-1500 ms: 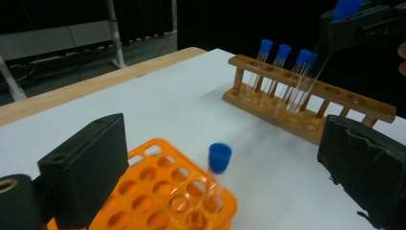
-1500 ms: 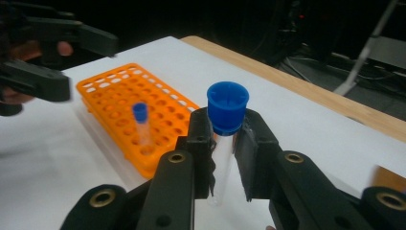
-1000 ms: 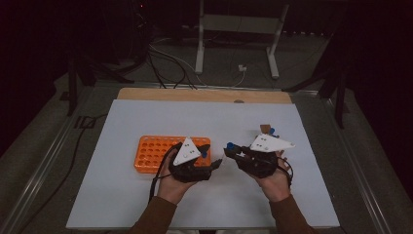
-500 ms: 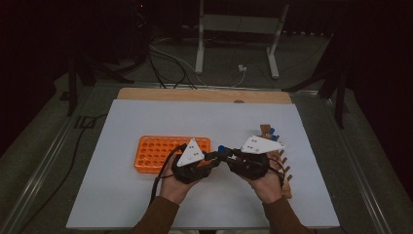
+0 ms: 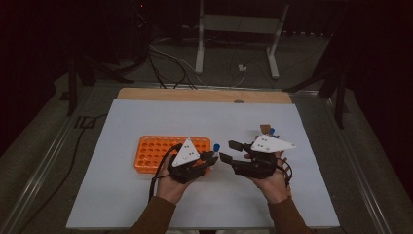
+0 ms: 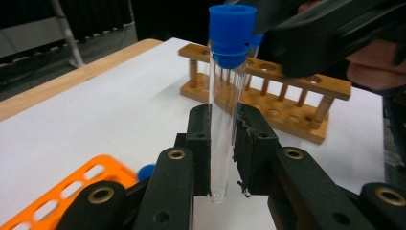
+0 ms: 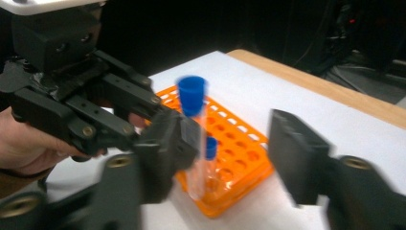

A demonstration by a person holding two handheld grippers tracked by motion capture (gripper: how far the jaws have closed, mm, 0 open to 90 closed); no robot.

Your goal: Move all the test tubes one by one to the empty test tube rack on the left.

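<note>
On the white table in a dark room, the left gripper pinches the blue-capped test tube upright above the orange rack, while the right gripper, its jaws just opening, stands spread beside it.

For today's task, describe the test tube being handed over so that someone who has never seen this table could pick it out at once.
Start at the white table and find the orange rack left of centre. At its right end, the left gripper is shut on a clear test tube, holding it upright. It alone is clamped in jaws, while another blue-capped tube stands in the orange rack.
</note>
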